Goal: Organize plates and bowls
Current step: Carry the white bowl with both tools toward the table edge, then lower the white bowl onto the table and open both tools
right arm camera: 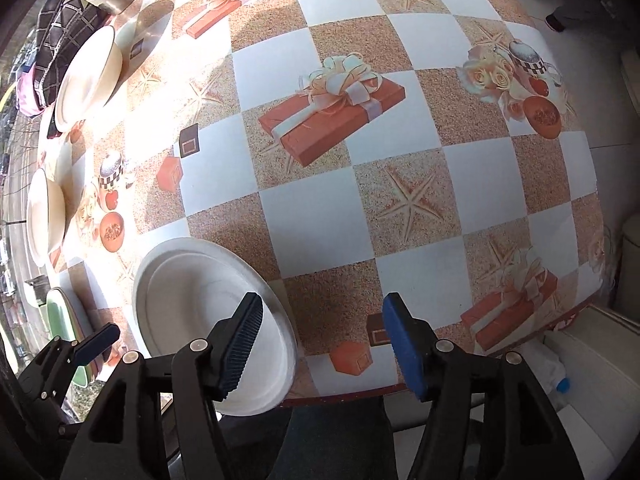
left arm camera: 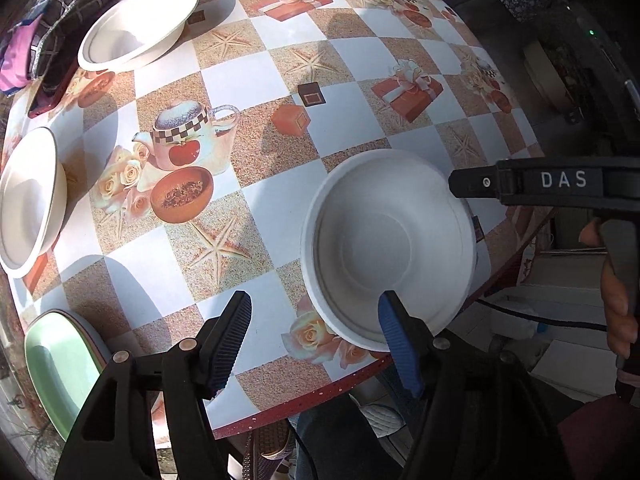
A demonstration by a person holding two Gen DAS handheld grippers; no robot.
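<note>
A white paper bowl [left arm camera: 390, 248] sits upright near the front edge of the checkered table [left arm camera: 280, 208]. My left gripper [left arm camera: 320, 340] hangs above that edge, open, with its blue-padded finger over the bowl's near rim and the other finger well clear to the left. From the right, my right gripper's black finger [left arm camera: 480, 182] reaches over the bowl's far rim. In the right wrist view the same bowl [right arm camera: 192, 304] lies at lower left. My right gripper [right arm camera: 324, 348] is open there, one finger over the rim and nothing pressed between the pads.
Two cream bowls [left arm camera: 136, 28] [left arm camera: 28, 200] stand along the table's left side, with a green plate [left arm camera: 60, 372] on a small stack at the near left corner. Bags [left arm camera: 48, 32] crowd the far left. A hand [left arm camera: 616, 300] holds the right tool.
</note>
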